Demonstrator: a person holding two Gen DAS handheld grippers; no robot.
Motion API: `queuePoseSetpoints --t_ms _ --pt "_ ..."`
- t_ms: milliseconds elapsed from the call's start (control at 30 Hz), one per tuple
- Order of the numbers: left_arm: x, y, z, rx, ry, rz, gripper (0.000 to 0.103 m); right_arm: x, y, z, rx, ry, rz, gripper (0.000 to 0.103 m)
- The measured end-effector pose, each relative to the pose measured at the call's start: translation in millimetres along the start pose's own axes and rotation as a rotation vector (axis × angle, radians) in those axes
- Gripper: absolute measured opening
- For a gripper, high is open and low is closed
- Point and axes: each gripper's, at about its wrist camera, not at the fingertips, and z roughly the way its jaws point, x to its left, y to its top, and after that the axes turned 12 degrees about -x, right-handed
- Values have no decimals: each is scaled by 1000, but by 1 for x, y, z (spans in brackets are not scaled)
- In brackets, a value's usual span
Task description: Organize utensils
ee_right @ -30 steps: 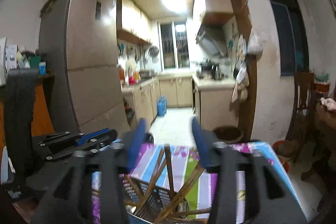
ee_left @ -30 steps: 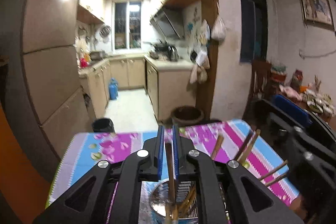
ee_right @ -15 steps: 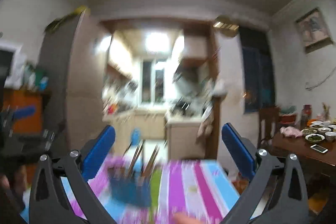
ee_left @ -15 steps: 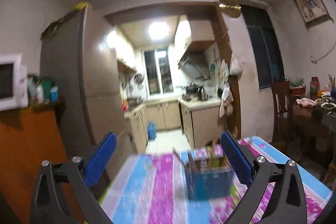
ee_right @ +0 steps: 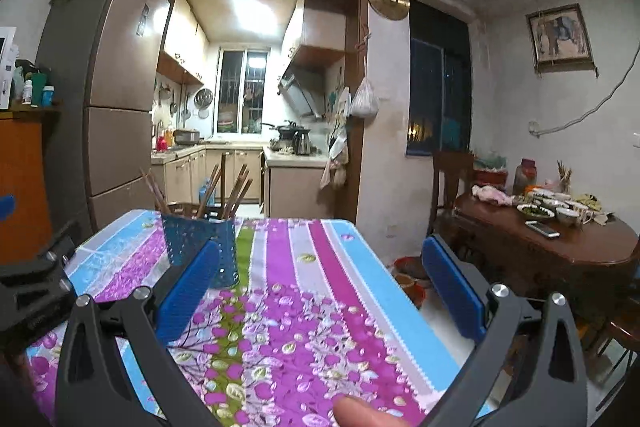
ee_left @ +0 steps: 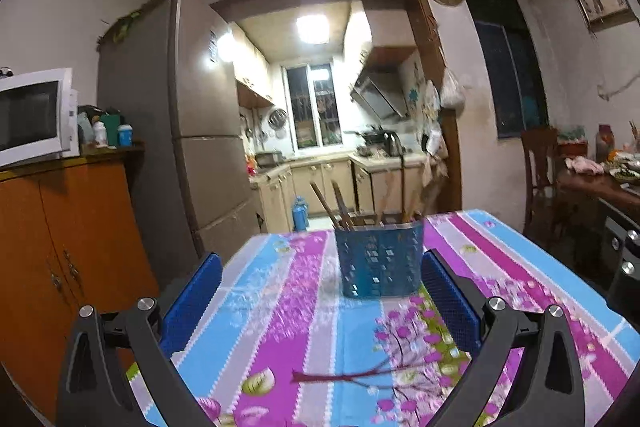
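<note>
Both hand-held grippers have withdrawn, spread wide, from the basket (ee_left: 379, 259).

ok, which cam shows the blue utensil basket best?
Left wrist: the blue basket sits centred and whole between the open jaws, chopsticks visible. Right wrist shows it off to the left, its lower corner hidden behind a finger.
</note>
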Motion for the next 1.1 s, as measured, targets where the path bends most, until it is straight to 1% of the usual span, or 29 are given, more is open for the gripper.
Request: queuePoseSetpoints --t_ms 200,567,1100 --pt "-3 -5 1 20 -5 10 99 5 -11 -10 9 18 -15 98" --pt "-6 -8 0 29 -5 21 99 6 -14 -10 27 21 -6 98" --pt "-4 -11 4 55 -8 23 99 5 -13 -8 31 33 7 98"
